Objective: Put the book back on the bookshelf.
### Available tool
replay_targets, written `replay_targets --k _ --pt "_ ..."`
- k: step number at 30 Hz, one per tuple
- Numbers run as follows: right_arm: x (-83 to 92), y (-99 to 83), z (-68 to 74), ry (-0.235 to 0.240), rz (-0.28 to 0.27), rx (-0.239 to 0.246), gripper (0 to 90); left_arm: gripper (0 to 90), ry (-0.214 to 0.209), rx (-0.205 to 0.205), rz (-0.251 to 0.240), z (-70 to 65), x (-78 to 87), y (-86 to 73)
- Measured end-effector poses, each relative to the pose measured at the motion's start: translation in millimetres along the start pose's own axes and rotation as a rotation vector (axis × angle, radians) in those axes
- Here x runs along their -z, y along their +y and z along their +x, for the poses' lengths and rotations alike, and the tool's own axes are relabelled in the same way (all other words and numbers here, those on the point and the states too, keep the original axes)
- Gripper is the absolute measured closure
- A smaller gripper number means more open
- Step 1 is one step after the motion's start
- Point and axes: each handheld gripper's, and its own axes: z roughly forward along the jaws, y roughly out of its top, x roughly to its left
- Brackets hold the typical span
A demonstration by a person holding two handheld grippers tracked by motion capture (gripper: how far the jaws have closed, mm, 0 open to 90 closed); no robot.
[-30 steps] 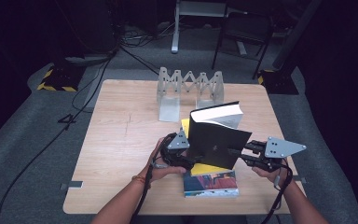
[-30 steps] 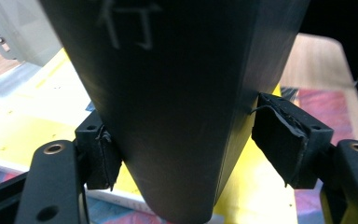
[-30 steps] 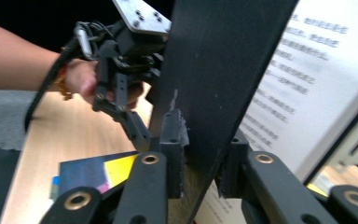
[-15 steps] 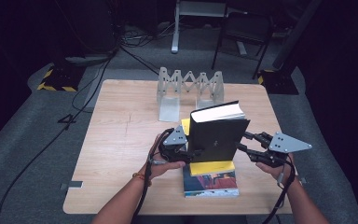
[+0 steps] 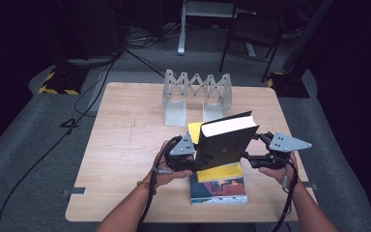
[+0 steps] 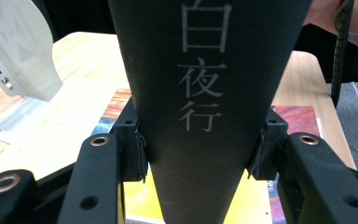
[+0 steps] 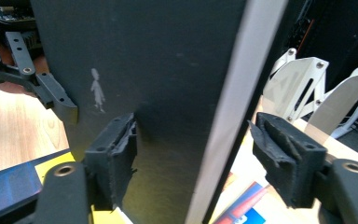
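A black book [image 5: 224, 145] stands upright on a yellow book [image 5: 220, 172], page edges up. My left gripper [image 5: 200, 162] grips its spine from the left. In the left gripper view both pads [image 6: 133, 149] press the spine [image 6: 205, 93]; these jaws have just been closing. My right gripper [image 5: 251, 152] is at the book's right edge. In the right gripper view the book [image 7: 158, 70] stands between its jaws [image 7: 196, 158], which have just been opening. The right pad [image 7: 284, 158] stands clear of the page edge.
The yellow book lies on a colourful book [image 5: 218, 189] near the front edge of the wooden table [image 5: 125, 145]. A folding metal book rack [image 5: 195, 94] stands at the back middle. Bare wood lies to the left. Cables and chair legs are on the floor behind.
The black book has shifted slightly right and stands more upright. The right gripper has risen a little beside it and its jaws have spread. The left hand has stayed put.
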Motion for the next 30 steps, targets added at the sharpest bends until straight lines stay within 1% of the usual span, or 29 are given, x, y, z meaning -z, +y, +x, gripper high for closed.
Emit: replay_targets --k 1,2,3,5,7,8,9,11,12,13,16,20,25,30 --pt "-1.5 -0.9 1.5 -0.003 0.001 0.001 33.2 50.4 0.003 -0.007 0.002 -0.7 -0.4 1.1" --pt "-2.4 -1.9 2.8 -0.014 0.001 0.01 33.1 50.4 0.004 -0.003 0.0 -2.4 -1.0 2.0" --pt "-2.3 -2.6 2.9 -0.015 -0.005 0.009 33.5 50.4 0.005 -0.01 0.003 -3.5 -1.1 2.8" --pt "-1.0 -3.0 1.9 -0.001 -0.007 -0.002 35.6 50.3 0.005 -0.019 0.003 -3.9 -1.3 3.5" --pt "-0.6 -3.2 2.7 -0.005 -0.009 0.0 36.1 50.3 0.003 -0.012 0.002 -3.9 -1.3 3.3" --pt "-0.8 -3.2 2.9 -0.005 -0.01 0.0 36.2 50.2 0.008 -0.017 0.002 -3.9 -1.2 3.4" --pt "-1.0 -3.4 3.0 -0.006 -0.012 0.002 36.5 49.7 0.014 -0.012 -0.004 -4.8 -0.8 3.8" --pt "-1.1 -3.7 2.9 -0.003 -0.017 0.0 36.8 49.1 0.023 -0.022 -0.017 -4.9 0.1 5.5" --pt "-1.1 -3.9 2.8 -0.002 -0.019 -0.002 37.0 48.8 0.023 -0.009 -0.024 -5.7 0.2 6.5" --pt "-1.0 -3.9 2.8 -0.001 -0.019 -0.003 37.1 48.5 0.026 -0.012 -0.032 -5.4 0.7 8.7" --pt "-0.5 -4.0 3.0 0.001 -0.021 -0.003 38.9 48.0 0.029 0.0 -0.056 -5.4 2.4 15.5" --pt "-0.1 -4.0 3.0 0.002 -0.022 0.0 39.5 47.6 0.038 -0.005 -0.063 -6.1 3.5 24.3" --pt "0.0 -4.2 2.7 0.005 -0.024 -0.001 39.6 47.9 0.044 -0.007 -0.067 -6.4 3.5 28.9" --pt "-0.6 -4.4 1.9 0.008 -0.028 -0.007 39.6 47.8 0.05 -0.003 -0.091 -6.9 2.6 34.2"
